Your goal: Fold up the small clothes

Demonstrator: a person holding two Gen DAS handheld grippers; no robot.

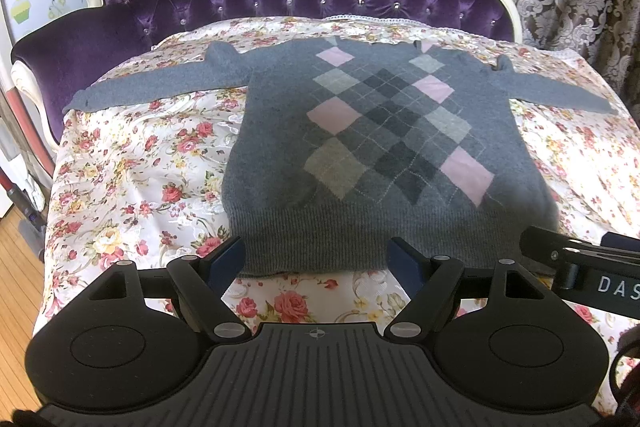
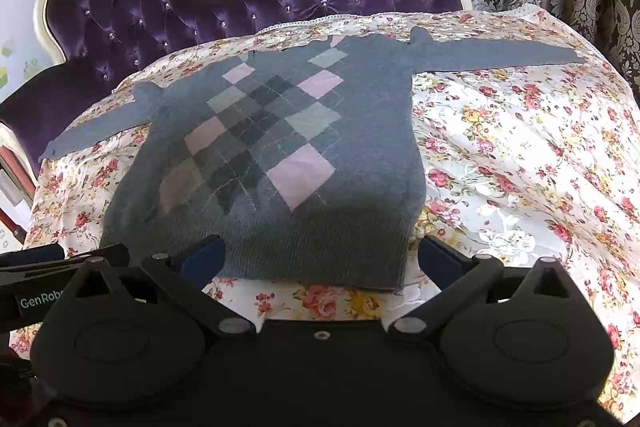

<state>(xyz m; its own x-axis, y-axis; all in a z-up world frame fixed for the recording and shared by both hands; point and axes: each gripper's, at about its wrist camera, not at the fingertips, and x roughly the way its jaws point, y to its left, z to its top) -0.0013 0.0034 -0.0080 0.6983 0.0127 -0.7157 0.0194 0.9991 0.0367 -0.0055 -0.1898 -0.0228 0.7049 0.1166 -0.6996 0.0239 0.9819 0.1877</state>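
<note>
Sweater: grey argyle, pink diamonds, flat, sleeves spread on floral cover.
Left gripper: wide open, empty, at hem.
Right gripper: wide open, empty.

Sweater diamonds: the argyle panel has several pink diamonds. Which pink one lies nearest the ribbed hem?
The pink diamond at the panel's lower right corner on the sweater. It sits just above the ribbed hem; the other pink diamonds lie farther up toward the collar.
</note>
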